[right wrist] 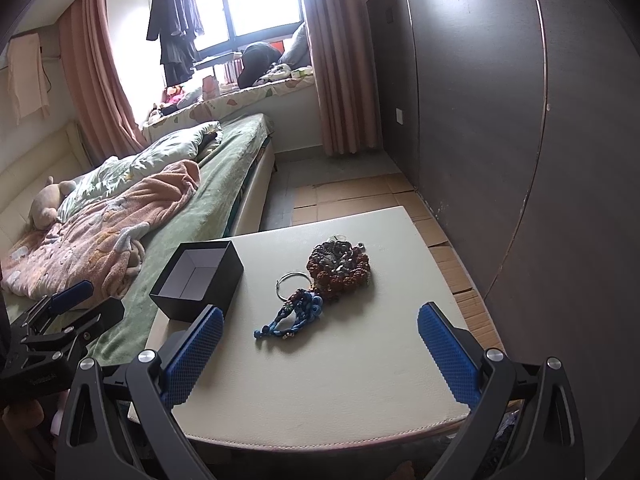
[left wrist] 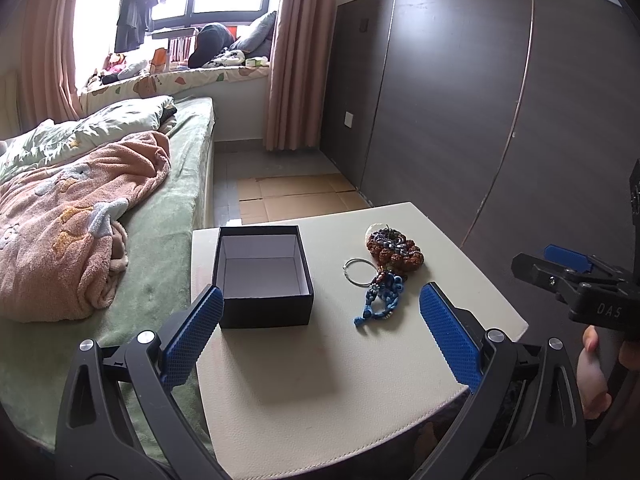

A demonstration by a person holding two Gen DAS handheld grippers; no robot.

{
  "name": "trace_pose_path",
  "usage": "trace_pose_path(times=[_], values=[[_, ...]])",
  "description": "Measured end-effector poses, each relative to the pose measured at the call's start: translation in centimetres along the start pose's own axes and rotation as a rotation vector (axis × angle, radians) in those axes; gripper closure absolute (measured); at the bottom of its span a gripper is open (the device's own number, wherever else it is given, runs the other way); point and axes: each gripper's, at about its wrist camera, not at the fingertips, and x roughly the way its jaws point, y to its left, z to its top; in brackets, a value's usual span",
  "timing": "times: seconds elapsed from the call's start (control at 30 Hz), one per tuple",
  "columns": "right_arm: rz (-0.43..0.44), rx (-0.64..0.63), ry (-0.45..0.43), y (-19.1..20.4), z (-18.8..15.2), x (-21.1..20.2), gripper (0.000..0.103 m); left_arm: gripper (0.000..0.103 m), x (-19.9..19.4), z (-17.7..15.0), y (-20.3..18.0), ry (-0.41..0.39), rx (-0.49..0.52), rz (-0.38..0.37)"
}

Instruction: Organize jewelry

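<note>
An open black box (left wrist: 264, 276) (right wrist: 198, 280) with a pale, empty inside stands on the left part of a cream table (left wrist: 320, 392) (right wrist: 320, 392). To its right lies a heap of jewelry: brown and dark bead strings (left wrist: 394, 246) (right wrist: 338, 266), a thin silver ring (left wrist: 358, 272) (right wrist: 292, 284) and a blue knotted cord piece (left wrist: 380, 300) (right wrist: 294, 314). My left gripper (left wrist: 322, 304) hovers open over the near table, the box by its left finger. My right gripper (right wrist: 320, 320) is open too, short of the blue cord. Neither holds anything.
A bed (right wrist: 168, 216) with a green sheet and a pink blanket (left wrist: 68, 216) lies against the table's left side. A dark wardrobe wall (left wrist: 460, 100) stands to the right. Flattened cardboard (left wrist: 296, 192) covers the floor beyond the table. A person's hand (left wrist: 596, 372) holds the right gripper's handle.
</note>
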Motion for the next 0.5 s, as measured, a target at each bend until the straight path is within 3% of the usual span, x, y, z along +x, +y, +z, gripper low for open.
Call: trace_pose_path(times=[0.5], values=[[-0.025,0.109,-0.026,-2.8,1.3,0.7,0.008,0.005,2.9,1.0,-2.0,0.017,0.017,-0.050]])
